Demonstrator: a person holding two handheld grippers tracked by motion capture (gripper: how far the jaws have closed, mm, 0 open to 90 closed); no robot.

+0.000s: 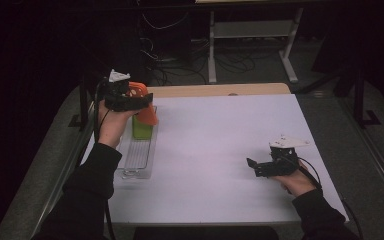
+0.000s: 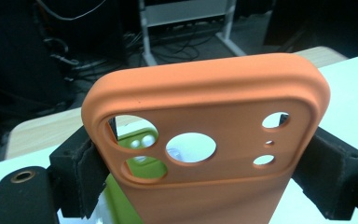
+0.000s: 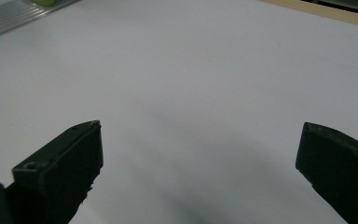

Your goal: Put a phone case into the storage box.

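My left gripper (image 1: 141, 101) is shut on an orange phone case (image 2: 205, 140), its jaws pressing the case's two long edges, and holds it raised at the table's far left. Through the camera cut-outs a green phone case (image 2: 142, 161) shows behind it. In the high view the orange phone case (image 1: 145, 102) hangs just over the green phone case (image 1: 141, 128), which stands upright in a clear ribbed tray (image 1: 137, 155). My right gripper (image 3: 200, 163) is open over bare white table, jaws wide apart with nothing between them. The right gripper (image 1: 254, 166) sits at the near right, pointing left.
The white table top (image 1: 220, 150) lies between the two hands. A wooden strip (image 1: 220, 90) runs along its far edge. Behind it stand a white frame's legs (image 1: 212, 50) and tangled cables on the dark floor.
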